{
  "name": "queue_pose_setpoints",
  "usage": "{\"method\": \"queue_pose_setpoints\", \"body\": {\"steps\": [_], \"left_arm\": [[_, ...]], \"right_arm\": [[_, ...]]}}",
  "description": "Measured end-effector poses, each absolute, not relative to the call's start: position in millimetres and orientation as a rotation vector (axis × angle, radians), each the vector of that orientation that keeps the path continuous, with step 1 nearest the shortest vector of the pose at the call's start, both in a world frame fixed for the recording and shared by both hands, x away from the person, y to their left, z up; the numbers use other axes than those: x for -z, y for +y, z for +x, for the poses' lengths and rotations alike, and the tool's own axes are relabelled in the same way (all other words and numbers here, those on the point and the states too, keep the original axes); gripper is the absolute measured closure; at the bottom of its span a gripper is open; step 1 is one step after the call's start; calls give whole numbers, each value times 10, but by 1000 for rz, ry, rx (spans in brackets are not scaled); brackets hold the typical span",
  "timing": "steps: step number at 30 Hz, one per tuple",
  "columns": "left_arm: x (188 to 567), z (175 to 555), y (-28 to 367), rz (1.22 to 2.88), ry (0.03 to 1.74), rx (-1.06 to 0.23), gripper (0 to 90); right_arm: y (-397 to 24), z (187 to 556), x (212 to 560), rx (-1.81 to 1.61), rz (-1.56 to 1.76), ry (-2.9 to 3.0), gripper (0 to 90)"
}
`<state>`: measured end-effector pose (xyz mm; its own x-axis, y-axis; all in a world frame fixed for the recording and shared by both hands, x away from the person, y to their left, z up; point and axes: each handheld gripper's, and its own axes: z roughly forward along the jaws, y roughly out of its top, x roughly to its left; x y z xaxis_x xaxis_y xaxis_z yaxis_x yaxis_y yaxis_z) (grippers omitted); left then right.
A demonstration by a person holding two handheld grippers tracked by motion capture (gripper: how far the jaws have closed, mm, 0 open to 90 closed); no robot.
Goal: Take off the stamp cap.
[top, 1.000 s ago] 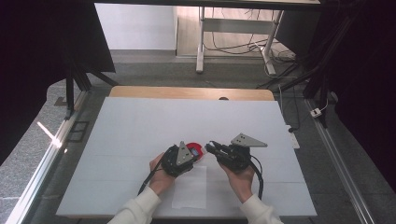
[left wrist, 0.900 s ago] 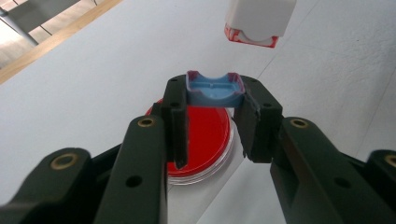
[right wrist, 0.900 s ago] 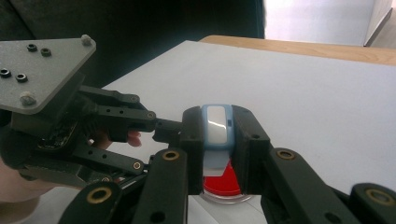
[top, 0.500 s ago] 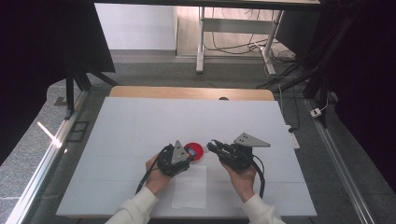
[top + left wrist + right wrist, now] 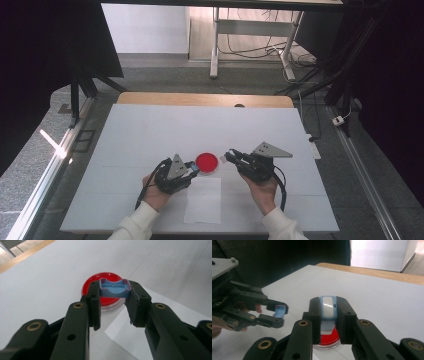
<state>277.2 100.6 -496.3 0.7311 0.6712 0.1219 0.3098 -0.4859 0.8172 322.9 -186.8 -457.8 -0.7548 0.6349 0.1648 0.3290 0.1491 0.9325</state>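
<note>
My left gripper (image 5: 113, 303) sat low and centre in the left gripper view, jaws clamped on a small blue cap (image 5: 115, 288), open side facing the camera, rim tinged pink. Behind it, upper centre of that frame, lay the red petri dish (image 5: 106, 302) flat on the white table (image 5: 45, 285). A white paper sheet (image 5: 140, 340) filled the lower right, its corner just beside the dish.

My right gripper (image 5: 328, 315) held the centre of the right gripper view, jaws closed on a pale blue and white capsule-shaped piece (image 5: 328, 307), standing upright between the pads. The dish (image 5: 327, 339) showed at the bottom centre, beneath and beyond that piece. At the left of the frame the left gripper (image 5: 277, 315) pointed in with the cap (image 5: 279, 311) at its tip.

In the high view, lower centre: left gripper (image 5: 192, 169) just left of the dish (image 5: 206, 162), right gripper (image 5: 231, 156) just right of it, paper sheet (image 5: 203, 200) below, between my hands.
</note>
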Motion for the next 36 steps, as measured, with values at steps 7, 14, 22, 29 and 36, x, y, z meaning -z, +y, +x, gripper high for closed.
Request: {"method": "queue_pose_setpoints", "body": {"steps": [7, 14, 22, 29, 36], "left_arm": [[4986, 2628, 1259, 2073, 789, -537, 656], [5006, 2481, 1496, 2044, 829, -538, 656], [5047, 2343, 1720, 2033, 874, -540, 655], [5085, 2282, 1877, 2022, 921, -543, 655], [5118, 2327, 1973, 2014, 945, -529, 654]], "right_arm": [[-1897, 3255, 4568, -1622, 912, 2168, 751], [-1909, 3274, 4560, -1599, 883, 2180, 750], [-1928, 3289, 4557, -1597, 885, 2182, 751], [-1934, 3300, 4559, -1593, 881, 2183, 751], [-1906, 3334, 4577, -1581, 852, 2206, 750]]}}
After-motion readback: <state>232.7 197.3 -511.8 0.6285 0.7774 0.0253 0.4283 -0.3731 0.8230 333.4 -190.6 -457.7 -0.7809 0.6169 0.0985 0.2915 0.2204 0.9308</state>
